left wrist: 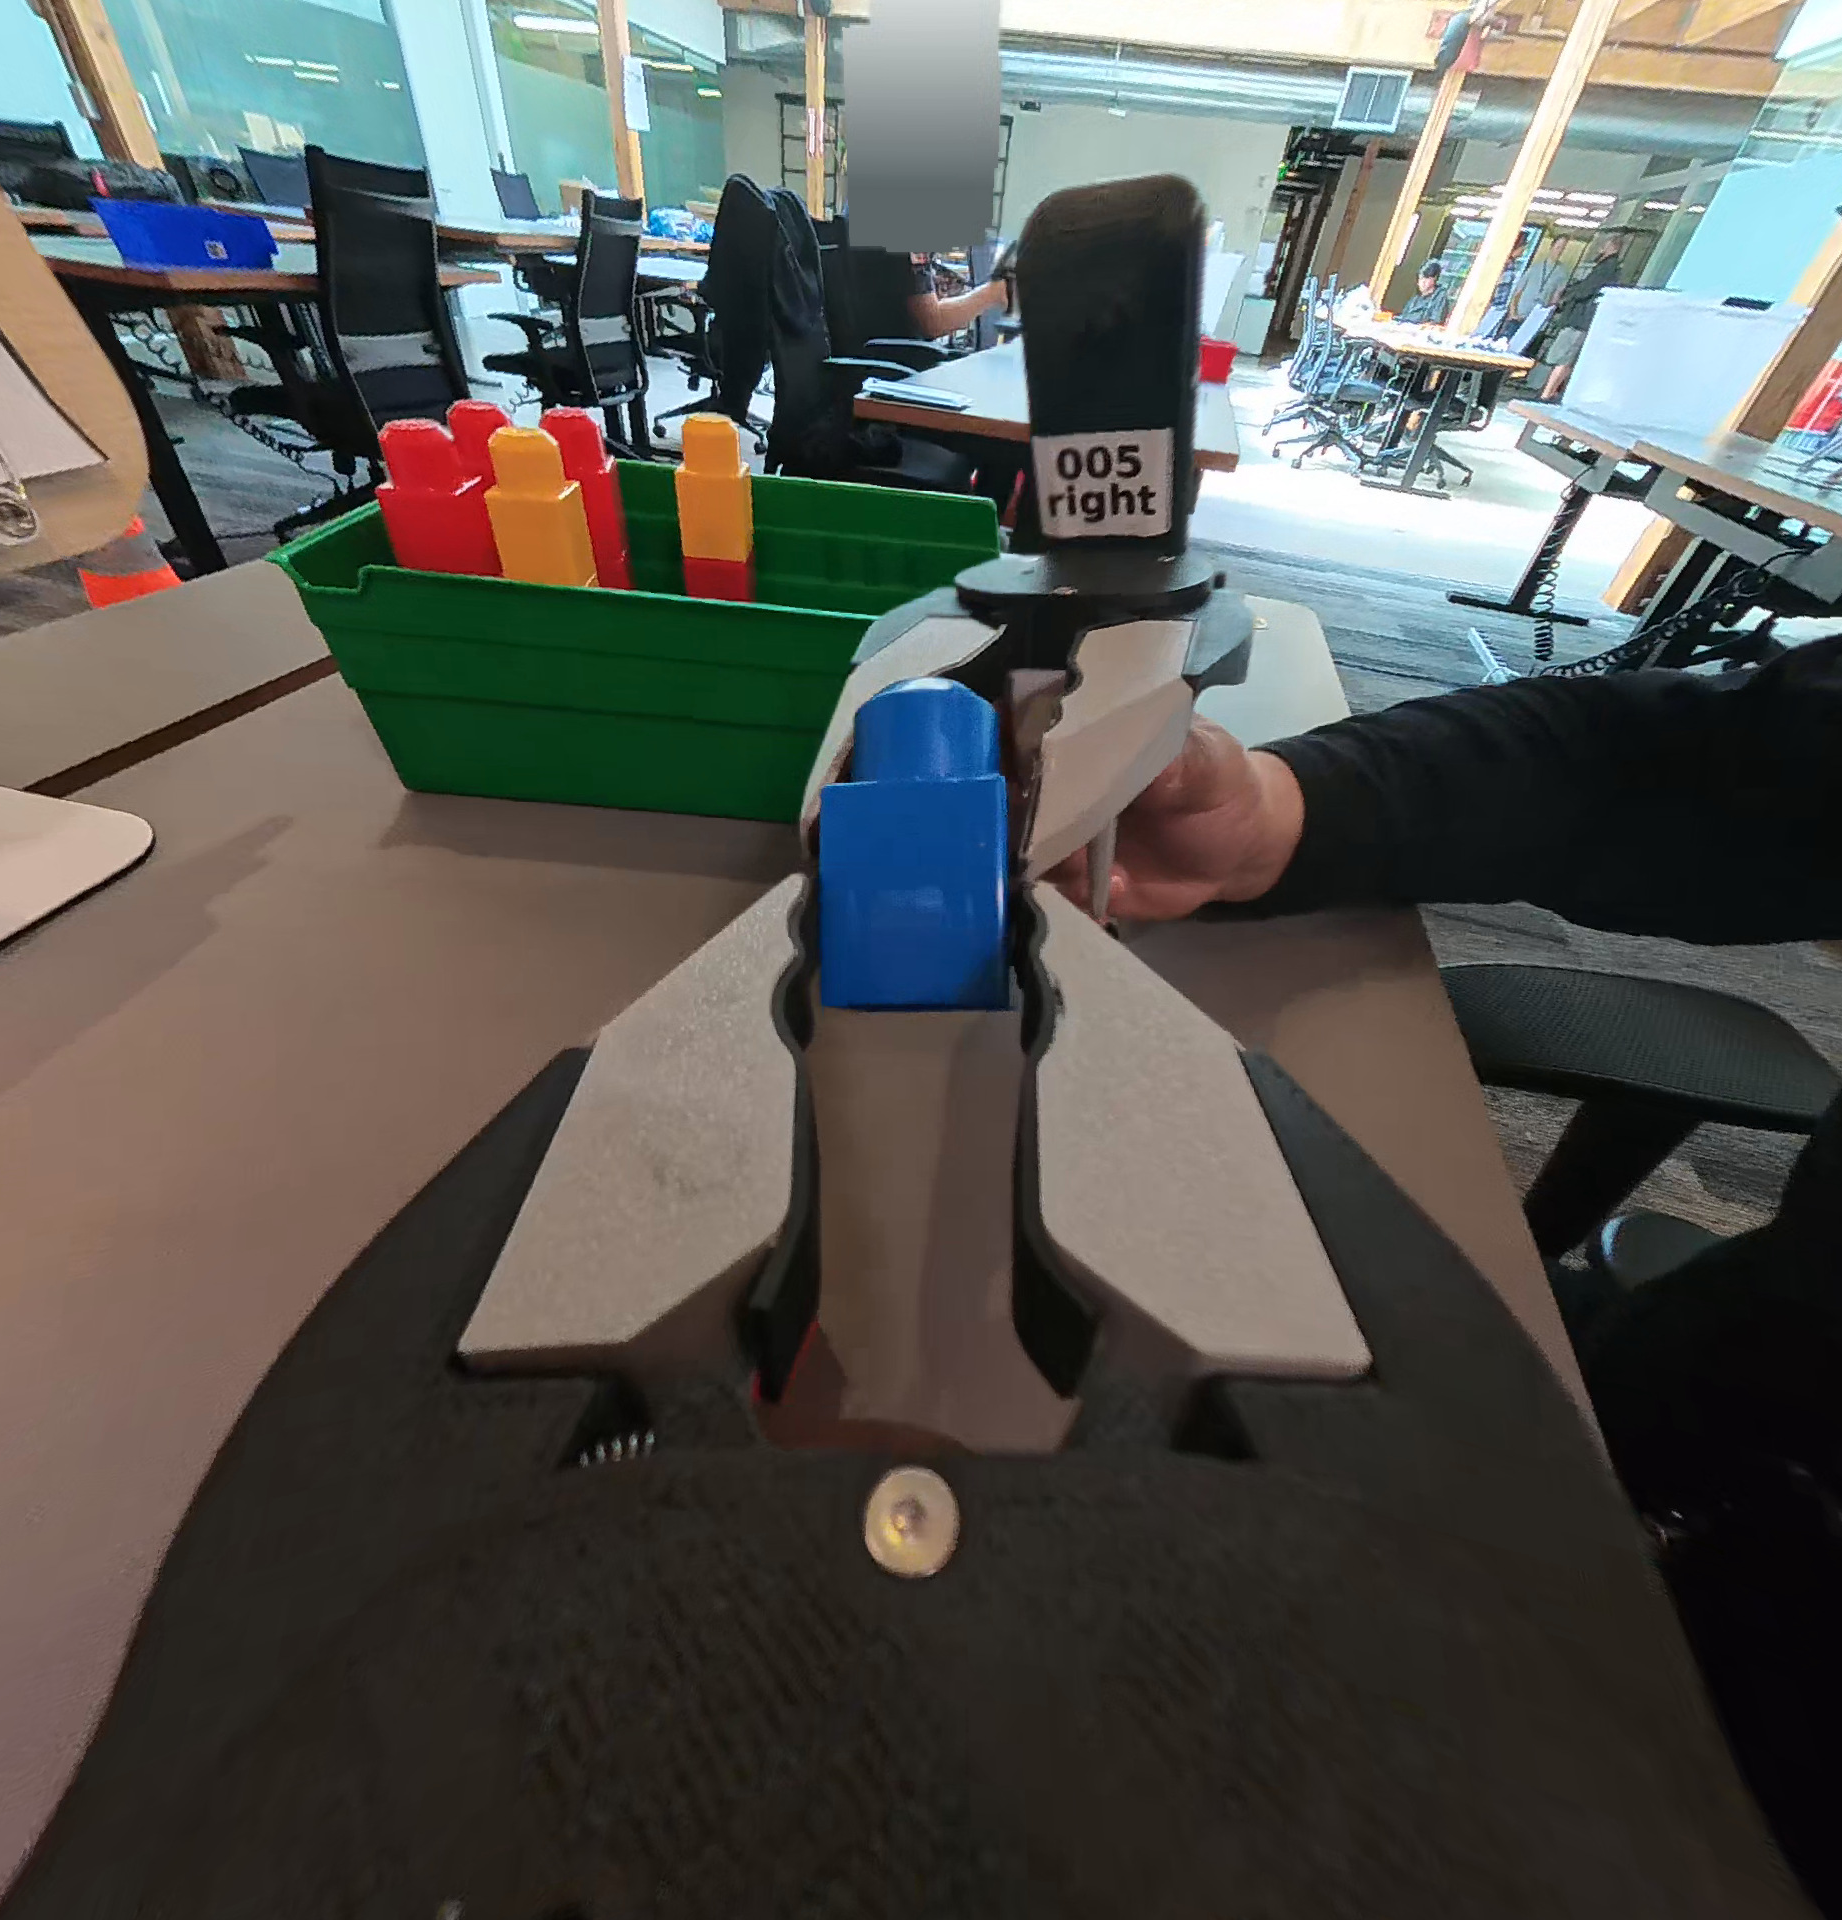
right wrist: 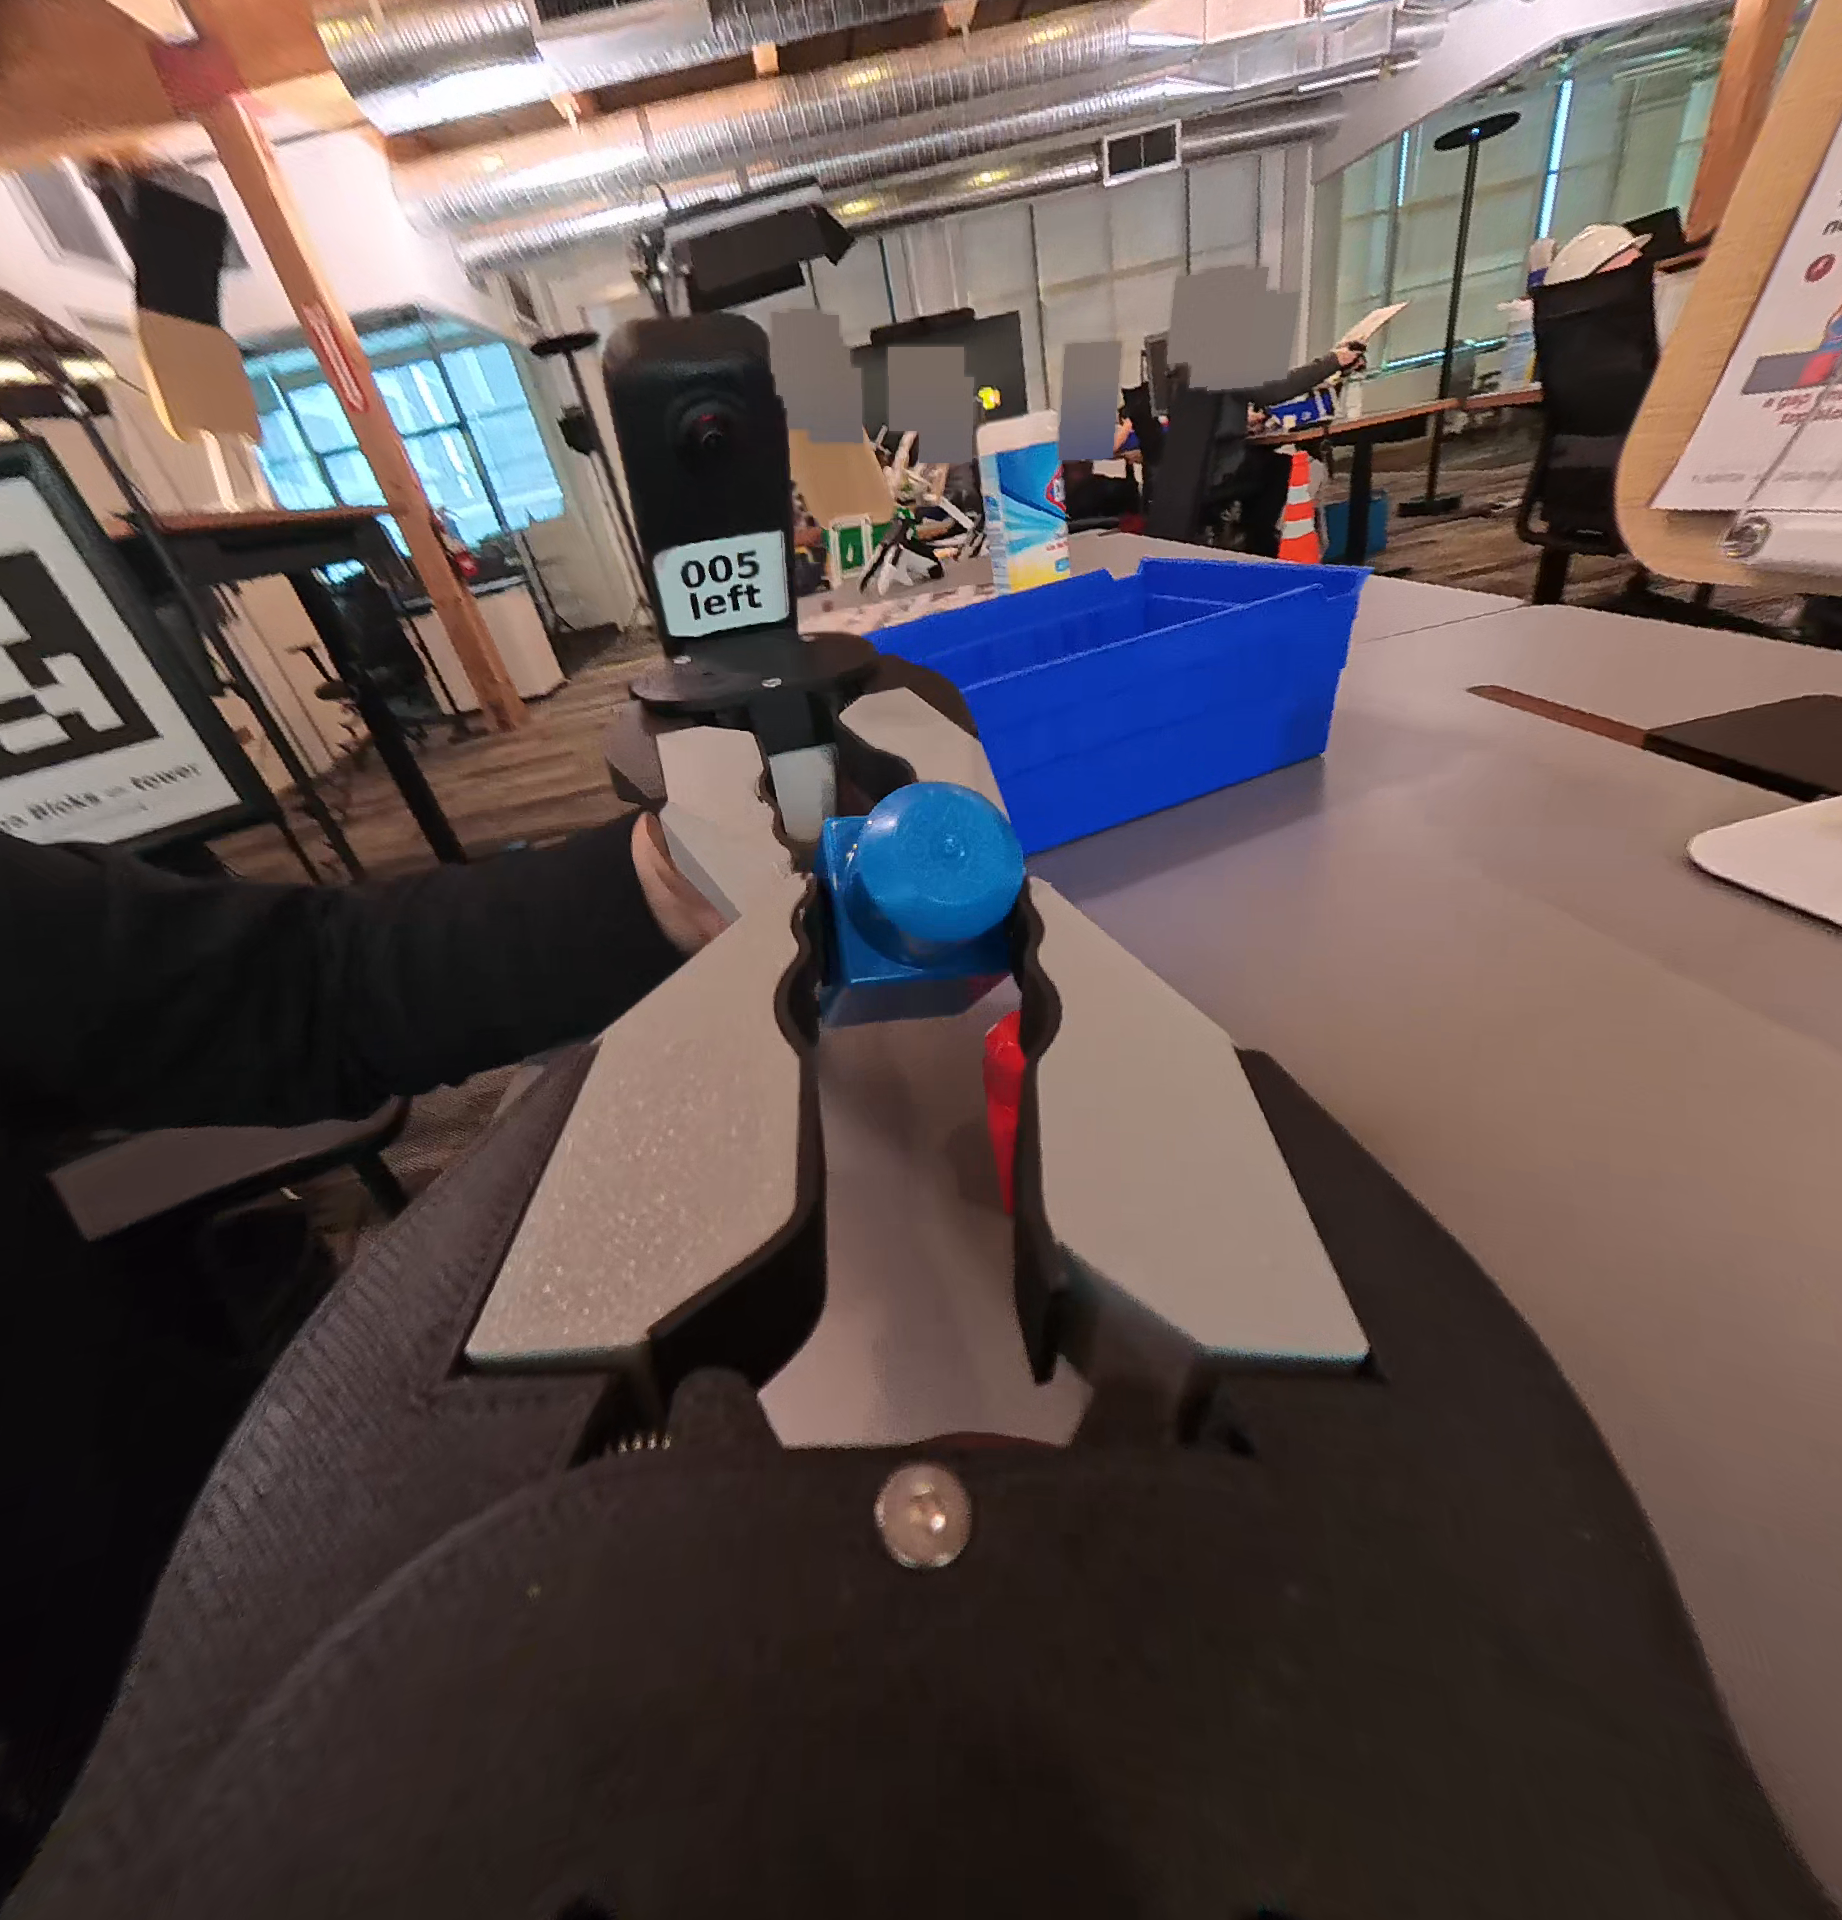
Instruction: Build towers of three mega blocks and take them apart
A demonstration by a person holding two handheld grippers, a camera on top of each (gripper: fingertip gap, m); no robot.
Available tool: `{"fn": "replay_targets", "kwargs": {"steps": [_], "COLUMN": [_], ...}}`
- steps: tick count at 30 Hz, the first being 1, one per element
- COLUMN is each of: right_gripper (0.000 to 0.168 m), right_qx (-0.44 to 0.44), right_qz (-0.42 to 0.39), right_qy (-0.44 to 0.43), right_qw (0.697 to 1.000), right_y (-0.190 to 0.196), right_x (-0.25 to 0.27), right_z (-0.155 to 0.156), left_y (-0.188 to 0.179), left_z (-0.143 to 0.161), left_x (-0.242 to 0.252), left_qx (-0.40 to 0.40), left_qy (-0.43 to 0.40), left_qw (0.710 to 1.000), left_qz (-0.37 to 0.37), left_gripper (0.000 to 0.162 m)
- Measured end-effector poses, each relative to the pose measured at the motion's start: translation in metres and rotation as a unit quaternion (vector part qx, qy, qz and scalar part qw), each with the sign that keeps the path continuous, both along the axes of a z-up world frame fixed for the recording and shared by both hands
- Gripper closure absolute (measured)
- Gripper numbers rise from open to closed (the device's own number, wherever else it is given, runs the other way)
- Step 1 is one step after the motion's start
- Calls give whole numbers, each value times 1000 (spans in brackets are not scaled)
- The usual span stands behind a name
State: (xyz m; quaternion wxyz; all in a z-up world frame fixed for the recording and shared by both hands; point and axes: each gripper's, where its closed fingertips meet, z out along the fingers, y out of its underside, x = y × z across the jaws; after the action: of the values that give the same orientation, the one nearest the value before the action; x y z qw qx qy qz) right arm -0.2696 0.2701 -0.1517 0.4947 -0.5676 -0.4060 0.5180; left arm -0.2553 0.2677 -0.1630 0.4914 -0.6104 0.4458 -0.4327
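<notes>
A blue mega block (left wrist: 912, 914), stud up, is held above the grey table (left wrist: 377, 987). My left gripper (left wrist: 912, 930) is shut on its body. My right gripper (left wrist: 932, 821) comes in from the far side, held by a hand, its fingers flanking the same block's upper part. In the right wrist view my right gripper (right wrist: 912, 935) is shut on the blue block (right wrist: 896, 966), stud towards the camera, and the left gripper (right wrist: 855, 821) is behind it. A red block (right wrist: 1003, 1122) shows partly just below the blue one; whether they are joined is hidden.
A green bin (left wrist: 584, 675) at the back left holds red and yellow block stacks (left wrist: 522, 509). A blue bin (right wrist: 1156, 696) stands past the grippers. A white flat object (right wrist: 1800, 862) lies at the table edge. A wipes canister (right wrist: 1021, 499) and a black chair (left wrist: 1623, 1039) are nearby. My two grippers' fingertips are within a few centimetres of each other.
</notes>
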Motion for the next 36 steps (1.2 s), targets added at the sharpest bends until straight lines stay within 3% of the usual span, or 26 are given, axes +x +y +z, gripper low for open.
{"fn": "replay_targets", "kwargs": {"steps": [3,5,11,18,22,36], "right_gripper": [135,135,135,136,136,136], "right_qx": [17,15,-28,-37,-20,53], "right_qz": [-25,-44,-75,-64,-57,-33], "right_qy": [-21,-28,-17,-47,-87,-197], "right_qw": [999,999,997,996,994,978], "right_y": [4,11,31,29,23,2], "right_x": [0,6,24,20,12,3], "right_z": [-4,-6,-5,-14,-24,-38], "left_y": [5,11,38,33,28,10], "left_z": [-8,-19,-58,-118,-115,-114], "left_x": [-7,-20,-66,-57,-39,-11], "left_qx": [-12,-26,-65,-45,-39,-3], "left_qy": [24,61,147,292,284,293], "left_qw": [1000,997,985,954,958,956], "left_qz": [10,24,70,38,18,22], "left_gripper": [124,108,110,105,118,120]}}
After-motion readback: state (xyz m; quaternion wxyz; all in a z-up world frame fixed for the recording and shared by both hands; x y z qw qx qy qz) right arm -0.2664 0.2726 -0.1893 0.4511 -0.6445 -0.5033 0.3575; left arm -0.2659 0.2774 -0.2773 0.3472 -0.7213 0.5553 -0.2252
